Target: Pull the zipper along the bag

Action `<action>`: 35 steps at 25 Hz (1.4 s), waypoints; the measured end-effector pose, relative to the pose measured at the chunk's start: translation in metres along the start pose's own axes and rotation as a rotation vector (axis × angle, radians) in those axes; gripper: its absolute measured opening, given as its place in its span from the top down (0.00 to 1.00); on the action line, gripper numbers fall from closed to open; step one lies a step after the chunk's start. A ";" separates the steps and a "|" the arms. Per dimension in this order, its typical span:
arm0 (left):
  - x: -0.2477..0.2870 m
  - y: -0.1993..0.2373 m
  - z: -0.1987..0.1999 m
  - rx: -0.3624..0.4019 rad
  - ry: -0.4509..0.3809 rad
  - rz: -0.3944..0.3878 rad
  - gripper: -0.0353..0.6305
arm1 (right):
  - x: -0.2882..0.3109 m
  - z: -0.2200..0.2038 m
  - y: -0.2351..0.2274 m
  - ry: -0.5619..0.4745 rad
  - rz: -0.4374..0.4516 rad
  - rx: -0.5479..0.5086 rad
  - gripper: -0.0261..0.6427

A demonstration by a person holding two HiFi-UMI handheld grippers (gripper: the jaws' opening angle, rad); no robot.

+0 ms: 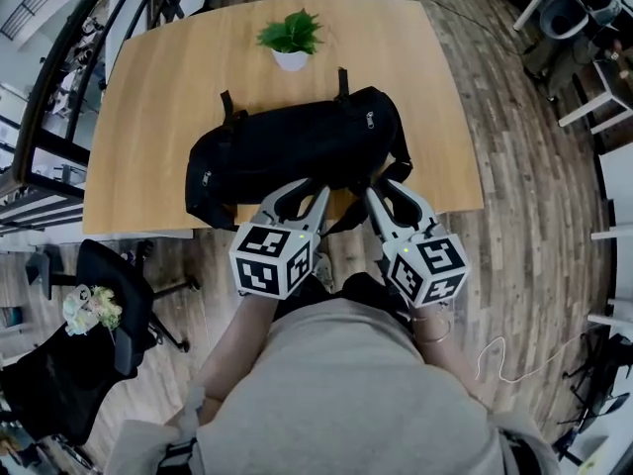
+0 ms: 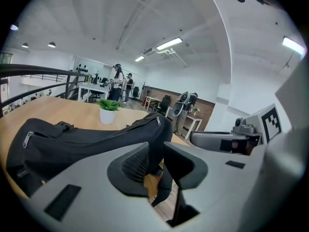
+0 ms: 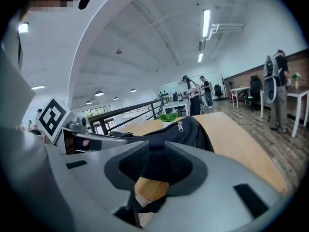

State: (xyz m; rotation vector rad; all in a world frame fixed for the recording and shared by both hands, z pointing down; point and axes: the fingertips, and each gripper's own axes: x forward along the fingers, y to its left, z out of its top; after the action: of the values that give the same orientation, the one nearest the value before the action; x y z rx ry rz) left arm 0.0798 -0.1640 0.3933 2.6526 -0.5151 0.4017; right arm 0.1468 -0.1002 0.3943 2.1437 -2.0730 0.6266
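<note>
A black duffel bag (image 1: 297,146) lies lengthwise on the wooden table (image 1: 158,87), with a silver zipper pull (image 1: 371,120) at its right end. Both grippers meet its near side, by the table's front edge. My left gripper (image 1: 315,190) has its jaws drawn close, and black bag fabric (image 2: 159,144) fills the narrow gap between them. My right gripper (image 1: 375,192) stands just to its right, jaws likewise close on a fold of the bag (image 3: 155,151). In the right gripper view the zipper pull (image 3: 180,125) sits on the bag's top, beyond the jaws.
A small potted plant (image 1: 290,38) stands on the table behind the bag. A loose bag strap (image 1: 341,216) hangs over the front edge. A black office chair (image 1: 109,295) is at my left, and a white cable (image 1: 514,359) lies on the floor at my right.
</note>
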 end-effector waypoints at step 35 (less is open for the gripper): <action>0.122 -0.017 0.033 -0.102 -0.010 0.051 0.79 | 0.066 0.045 -0.102 0.084 0.188 -0.008 0.75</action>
State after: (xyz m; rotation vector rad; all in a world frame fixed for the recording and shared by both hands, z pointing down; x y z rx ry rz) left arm 0.2017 -0.1995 0.4015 2.5490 -0.5915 0.3672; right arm 0.2553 -0.1706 0.3985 1.8976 -2.2435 0.7126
